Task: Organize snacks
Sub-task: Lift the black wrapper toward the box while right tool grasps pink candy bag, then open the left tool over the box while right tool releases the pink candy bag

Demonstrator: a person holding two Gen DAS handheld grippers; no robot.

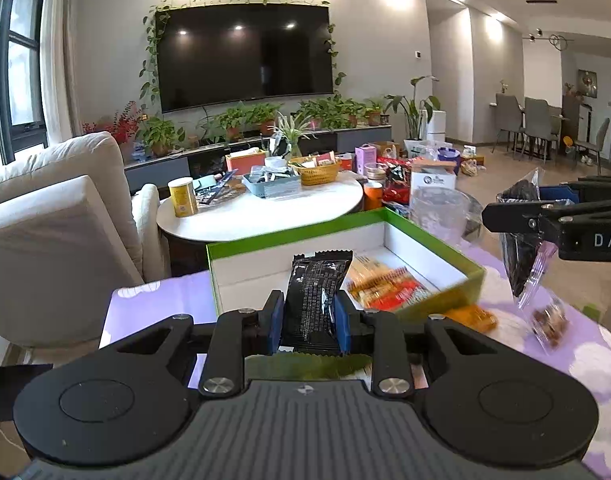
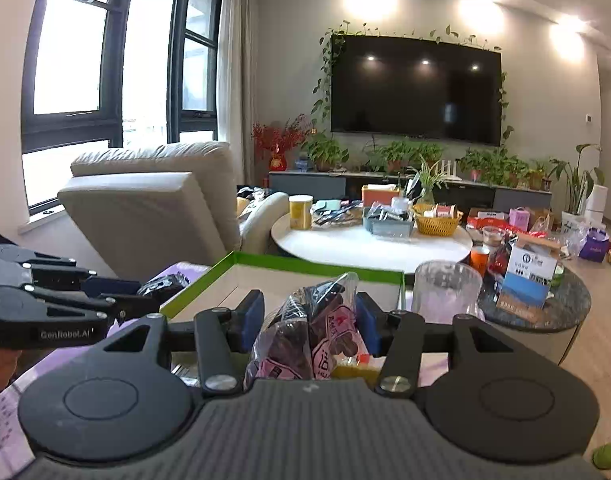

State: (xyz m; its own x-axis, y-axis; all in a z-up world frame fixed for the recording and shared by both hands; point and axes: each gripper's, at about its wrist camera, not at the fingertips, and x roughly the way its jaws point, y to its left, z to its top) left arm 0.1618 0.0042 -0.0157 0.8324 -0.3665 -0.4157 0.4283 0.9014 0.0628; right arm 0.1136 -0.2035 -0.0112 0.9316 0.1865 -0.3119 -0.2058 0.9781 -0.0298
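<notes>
Left wrist: left gripper (image 1: 309, 316) clamped on black snack pack (image 1: 315, 300), held just above green box (image 1: 305, 236) on table (image 1: 153, 300). Right wrist: right gripper (image 2: 310, 318) clamped on clear bag w/ dark snacks (image 2: 305, 340), near box.

Box (image 1: 305, 236) sits on near table (image 1: 153, 300), open, w/ snack packs (image 1: 385, 286) in its right part. Left gripper (image 1: 309, 312) near of box, wrapper (image 1: 315, 296) between its pads, poking up over box's near wall. Right gripper (image 2: 309, 320) right of box, bag (image 2: 305, 340) hanging in it above table. 2 loose packs (image 1: 471, 316) on table right of box. Jar (image 1: 437, 208) far-right of box. Round table (image 1: 265, 216) farther back w/ can (image 1: 182, 196) at left, basket (image 1: 317, 170) at right. Sofa (image 1: 57, 216) left. TV (image 1: 245, 52) on far wall, plants (image 1: 265, 116) below.
</notes>
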